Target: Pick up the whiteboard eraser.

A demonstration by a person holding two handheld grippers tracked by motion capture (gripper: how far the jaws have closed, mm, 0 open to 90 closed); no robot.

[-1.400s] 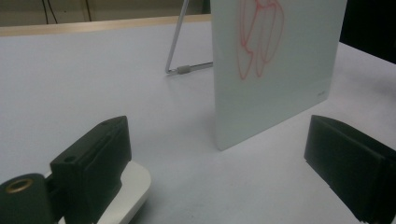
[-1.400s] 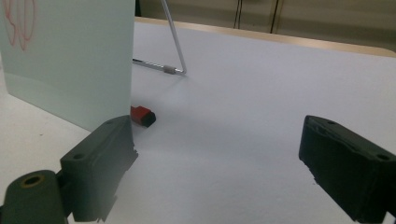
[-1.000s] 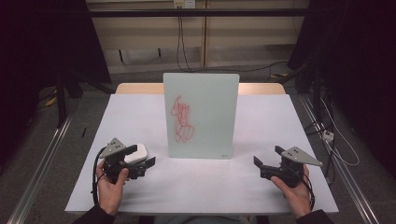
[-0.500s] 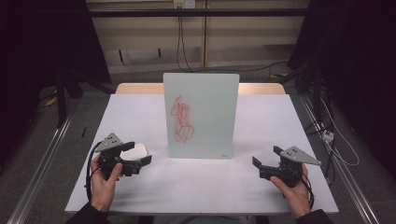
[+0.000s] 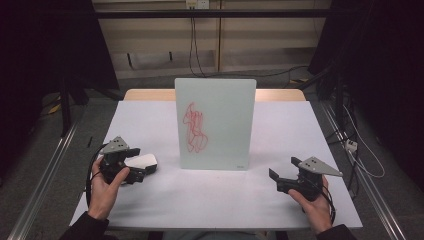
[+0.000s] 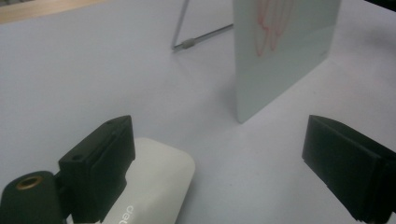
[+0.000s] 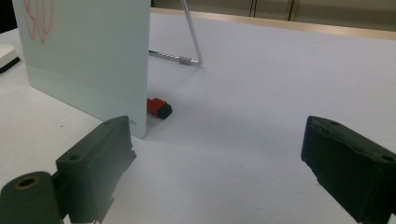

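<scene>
A glass board [image 5: 215,122] with a red scribble stands upright mid-table. A white eraser [image 5: 142,161] lies left of it. My left gripper [image 5: 142,168] sits at the eraser; its jaws have just been closing a little. In the left gripper view the eraser [image 6: 154,182] rests against the left jaw, inside the gap, while the right jaw stands far from it, so the left gripper [image 6: 219,140] is open. My right gripper [image 5: 276,181] hovers near the table's front right, open, with nothing between its jaws [image 7: 217,140].
A red marker [image 7: 159,108] lies on the table just behind the board's [image 7: 88,60] lower corner. The board's wire stand [image 7: 187,59] reaches back behind it. White table surface [image 5: 210,195] spreads between the two hands; dark floor and rails flank the table.
My left hand has drifted a little to the left and upward beside the eraser, which stays where it lay. The right hand has kept still.
</scene>
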